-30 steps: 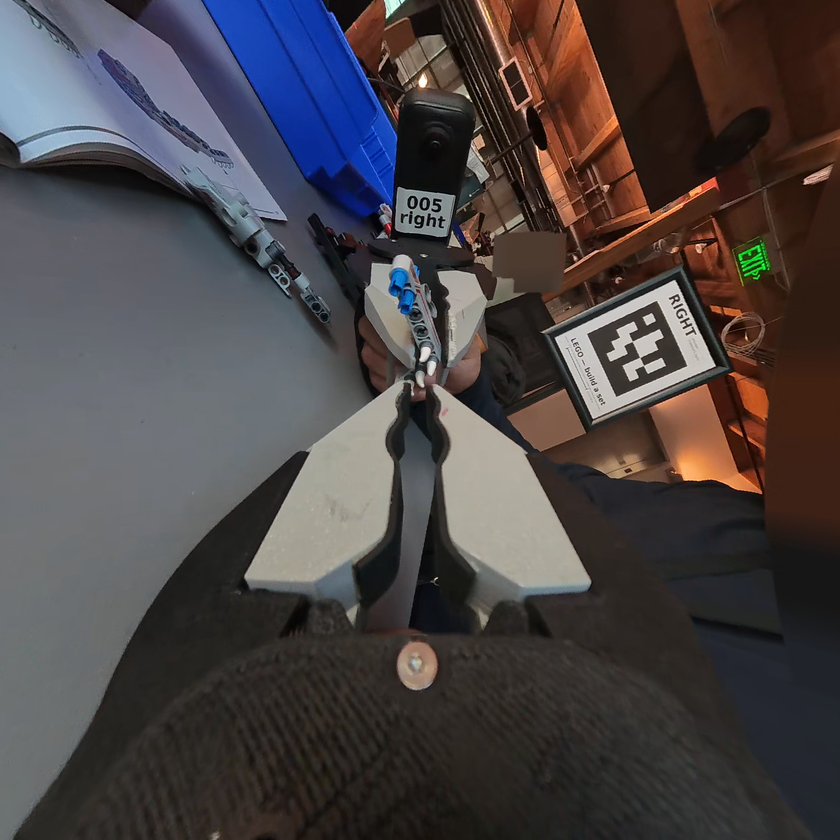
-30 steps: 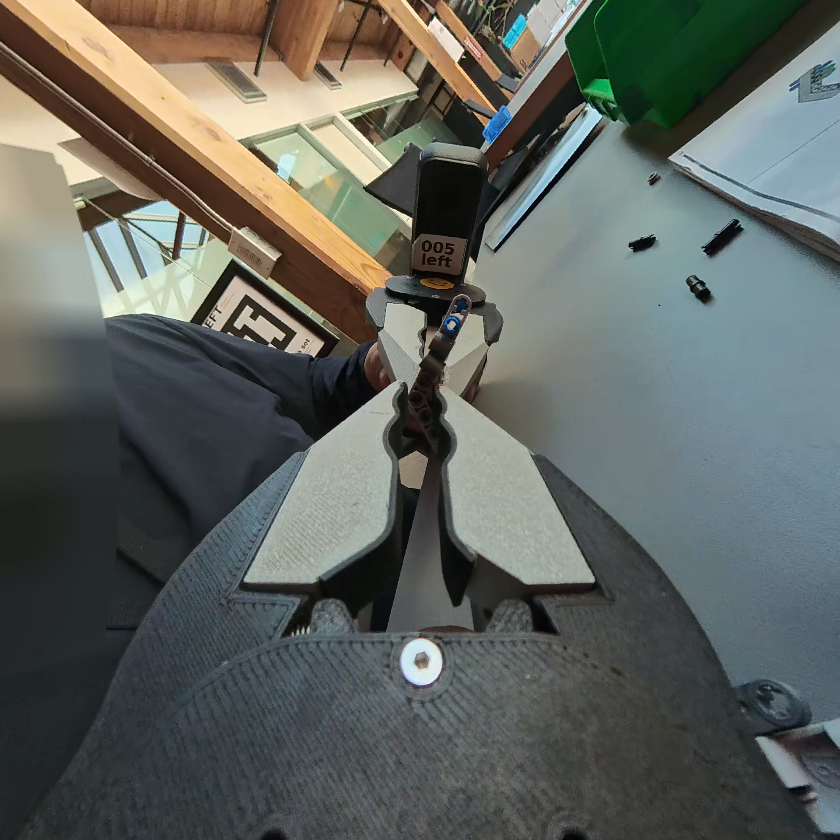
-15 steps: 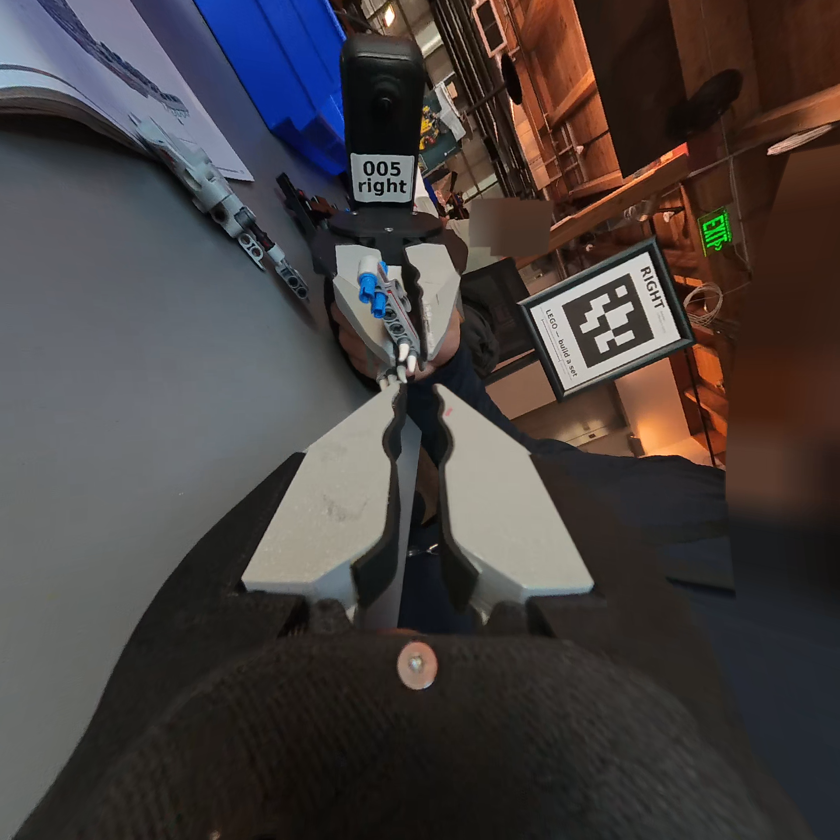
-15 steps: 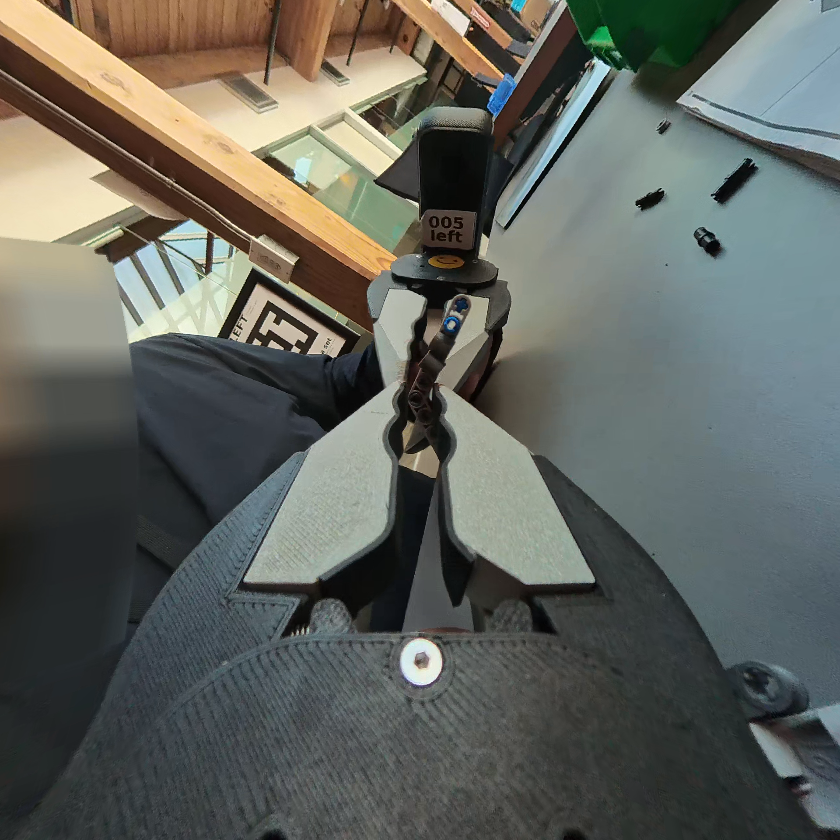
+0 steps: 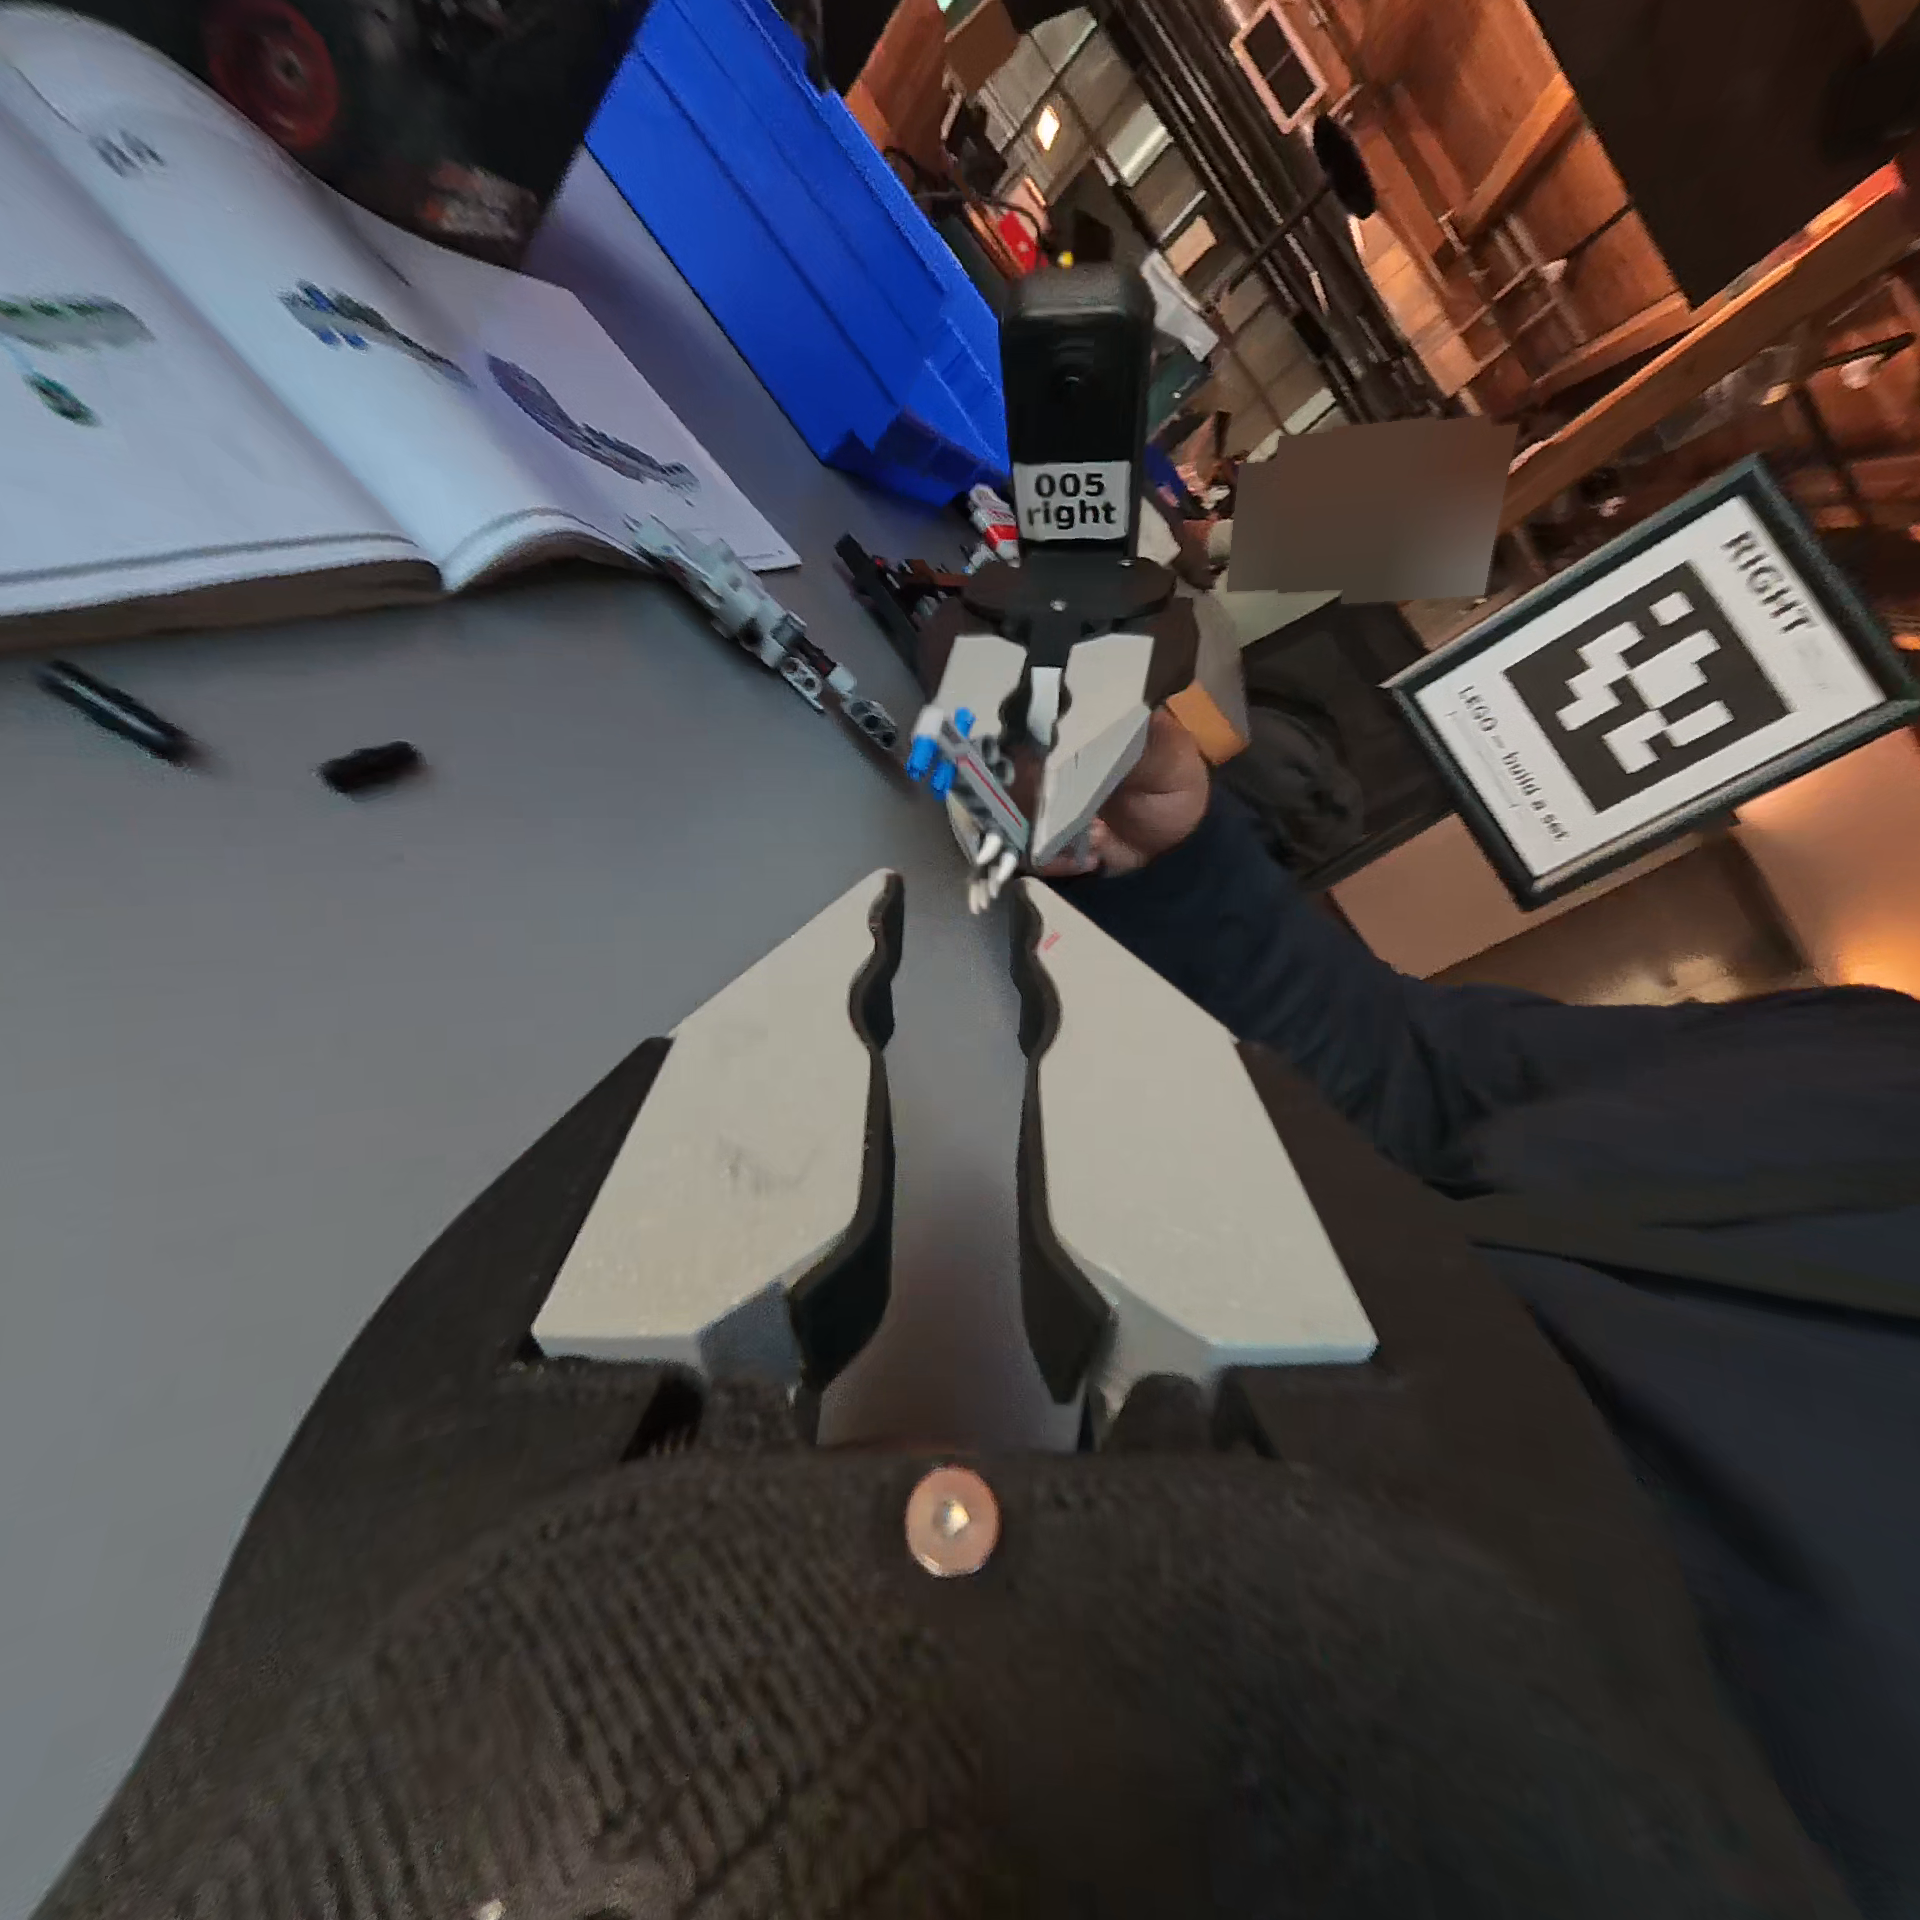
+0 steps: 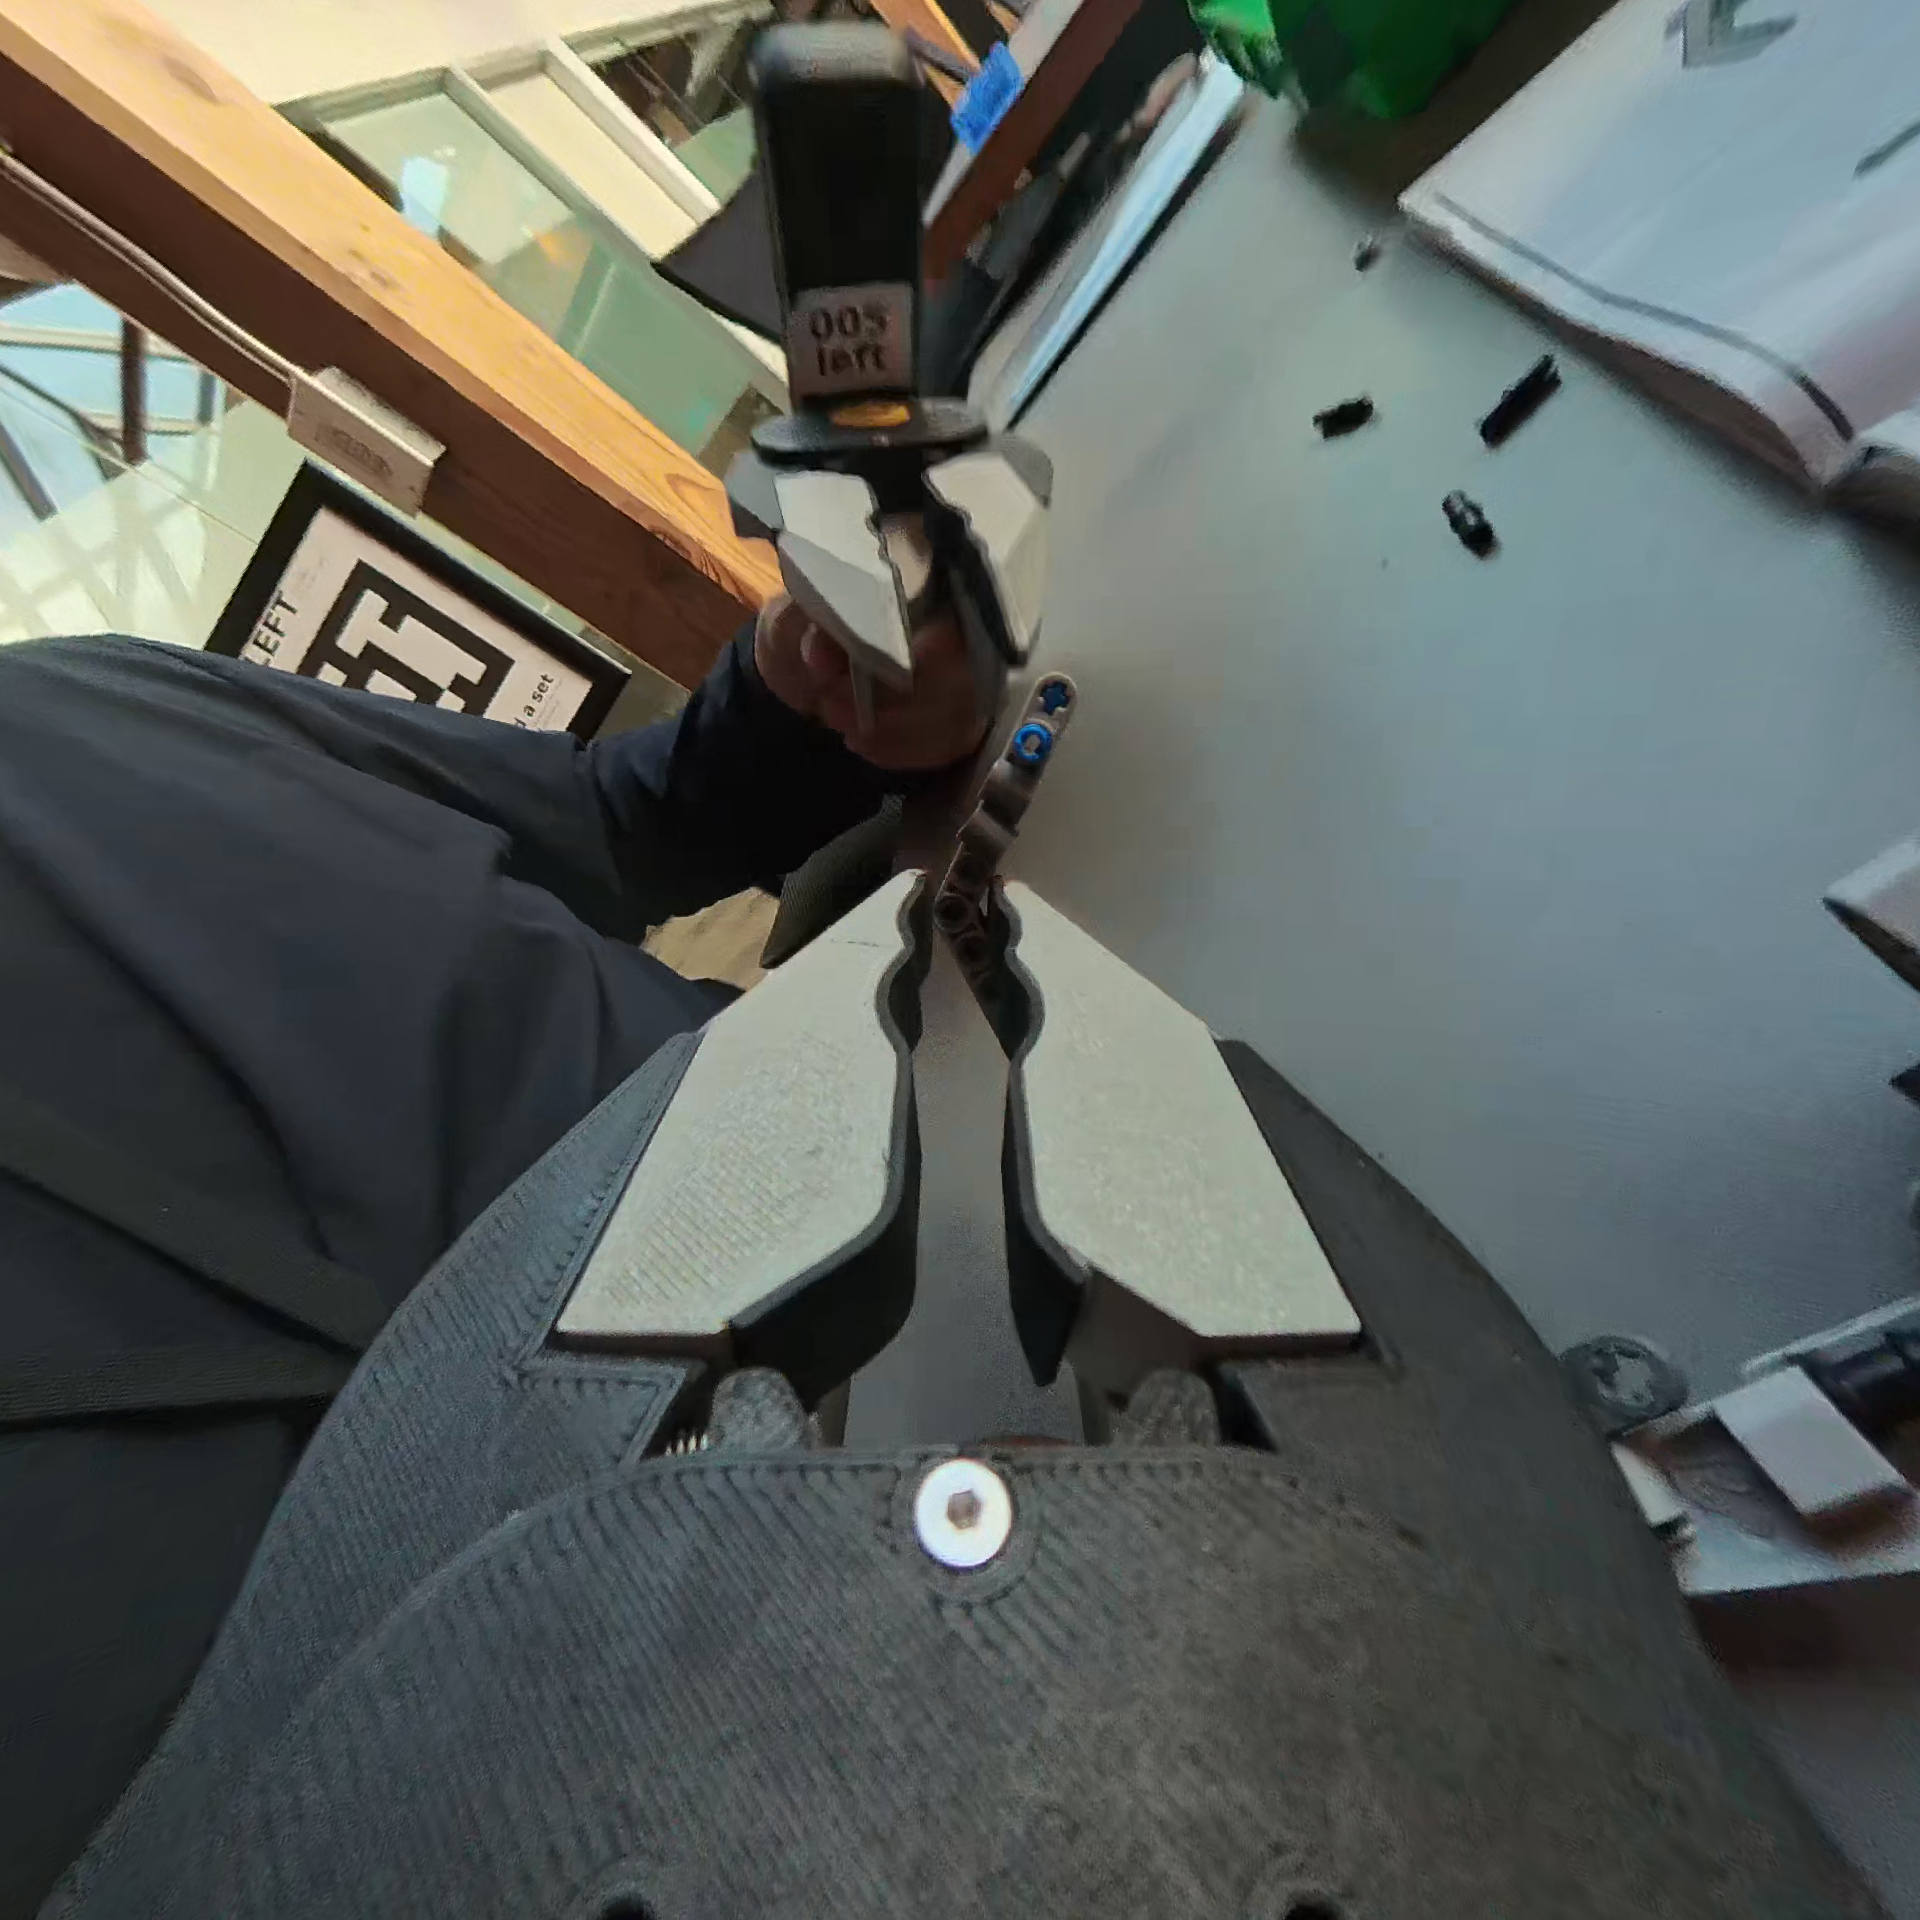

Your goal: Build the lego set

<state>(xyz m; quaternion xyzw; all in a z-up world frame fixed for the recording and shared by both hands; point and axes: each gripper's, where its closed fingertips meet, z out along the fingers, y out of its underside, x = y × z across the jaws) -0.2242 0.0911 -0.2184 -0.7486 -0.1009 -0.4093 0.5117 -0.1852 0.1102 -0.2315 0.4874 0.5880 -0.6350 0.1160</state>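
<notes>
Lego subassembly [image 6: 1000,831], grey beam with blue pins, pinched in right tongs [image 6: 961,894] above the table [image 5: 312,935]. Left tongs [image 5: 956,883] spread, empty, at 6 o'clock of it. Thin grip: could twist or drop.

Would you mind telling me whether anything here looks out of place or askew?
The lego beam assembly sits tilted in the right gripper, pinched only at the fingertips. Otherwise nothing stands out.
</notes>
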